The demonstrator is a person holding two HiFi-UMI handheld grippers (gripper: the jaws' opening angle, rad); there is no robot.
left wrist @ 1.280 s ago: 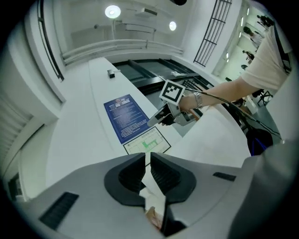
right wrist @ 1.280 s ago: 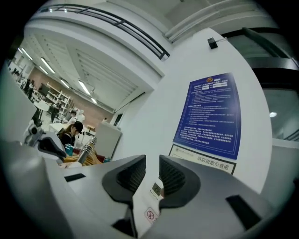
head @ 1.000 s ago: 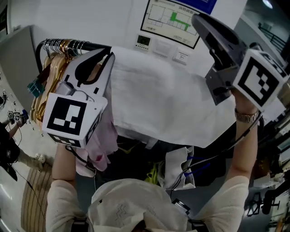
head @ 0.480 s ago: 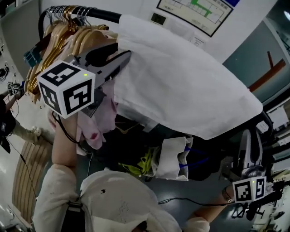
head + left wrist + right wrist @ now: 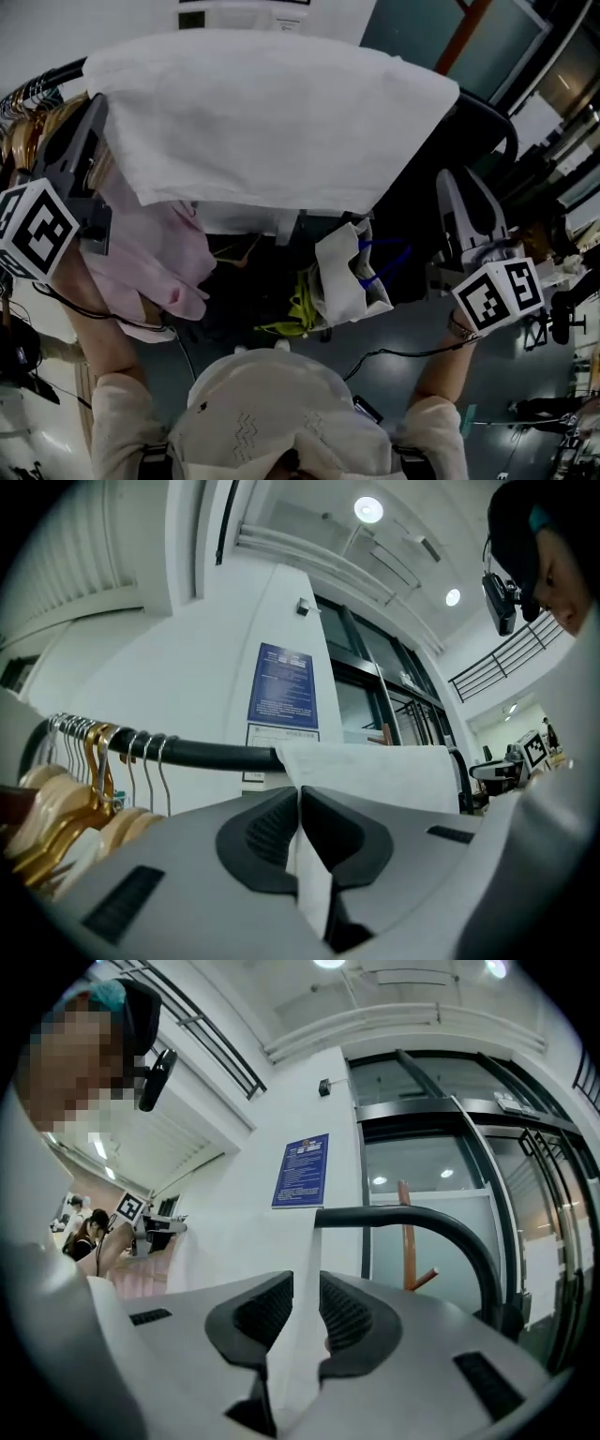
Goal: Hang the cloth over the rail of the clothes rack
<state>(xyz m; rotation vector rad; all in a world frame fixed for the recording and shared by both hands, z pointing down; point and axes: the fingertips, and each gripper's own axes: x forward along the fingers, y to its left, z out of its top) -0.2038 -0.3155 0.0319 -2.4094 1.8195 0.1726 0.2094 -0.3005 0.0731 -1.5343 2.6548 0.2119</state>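
Observation:
A white cloth (image 5: 262,112) lies draped over the black rail (image 5: 489,114) of the clothes rack and hangs down on both sides. My left gripper (image 5: 94,105) is at the cloth's left edge, beside the hangers. In the left gripper view its jaws are closing, and the pads pinch a fold of the cloth (image 5: 375,771) in front of the rail (image 5: 206,755). My right gripper (image 5: 450,176) sits below the rail's curved right end. In the right gripper view a strip of cloth (image 5: 305,1269) runs from the rail (image 5: 422,1218) down between its pads and fills the gap.
Wooden and gold hangers (image 5: 28,122) crowd the rail's left end (image 5: 75,799). A pink garment (image 5: 159,253) hangs below the cloth. A white bag with blue handles (image 5: 347,272) sits under the rack. Another person (image 5: 94,1232) stands far left. Glass doors (image 5: 422,1185) are behind the rail.
The right gripper came down from above the rail to below its right end. The cloth has settled flat over the rail. The left gripper shifted to the cloth's left edge.

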